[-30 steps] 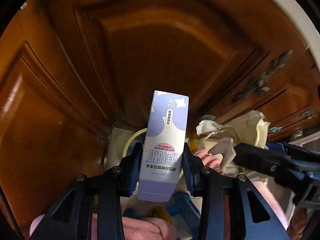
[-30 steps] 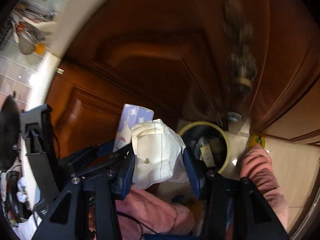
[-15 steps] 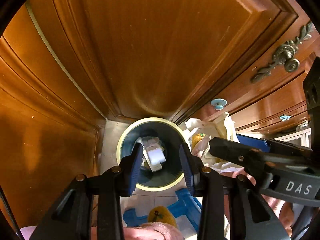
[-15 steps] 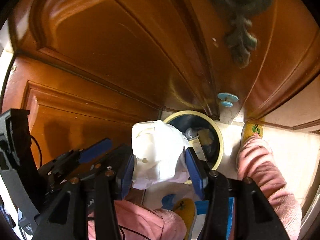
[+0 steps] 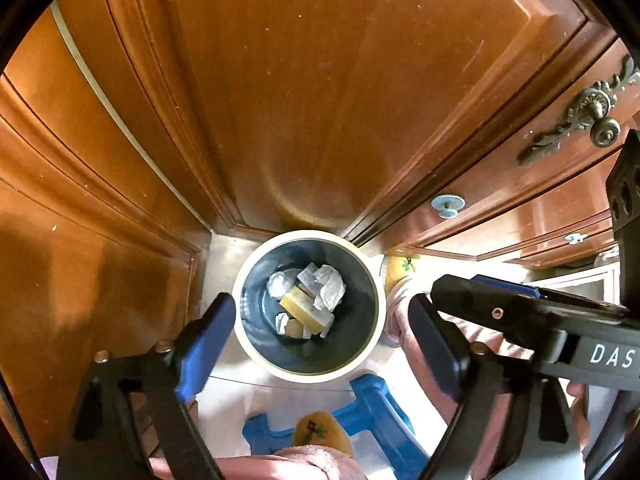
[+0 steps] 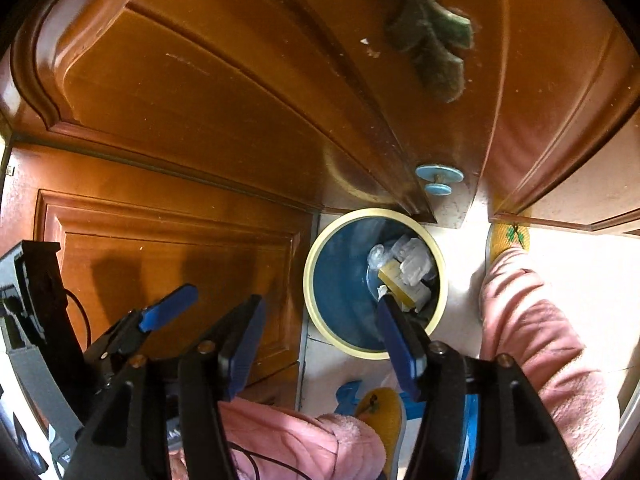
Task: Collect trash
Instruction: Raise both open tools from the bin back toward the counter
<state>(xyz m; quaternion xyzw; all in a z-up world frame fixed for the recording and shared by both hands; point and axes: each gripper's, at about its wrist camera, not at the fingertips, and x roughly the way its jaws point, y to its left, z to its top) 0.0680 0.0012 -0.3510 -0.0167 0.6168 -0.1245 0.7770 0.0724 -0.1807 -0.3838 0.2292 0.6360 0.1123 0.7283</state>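
Both tools (image 5: 320, 336) (image 6: 320, 340) gape, apparently clear above bin rim (image 5: 256, 356).

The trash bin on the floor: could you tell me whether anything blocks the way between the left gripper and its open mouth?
Nothing visible does. The left gripper hangs open and empty directly above the trash bin, whose mouth is uncovered, with crumpled paper lying at the bottom.
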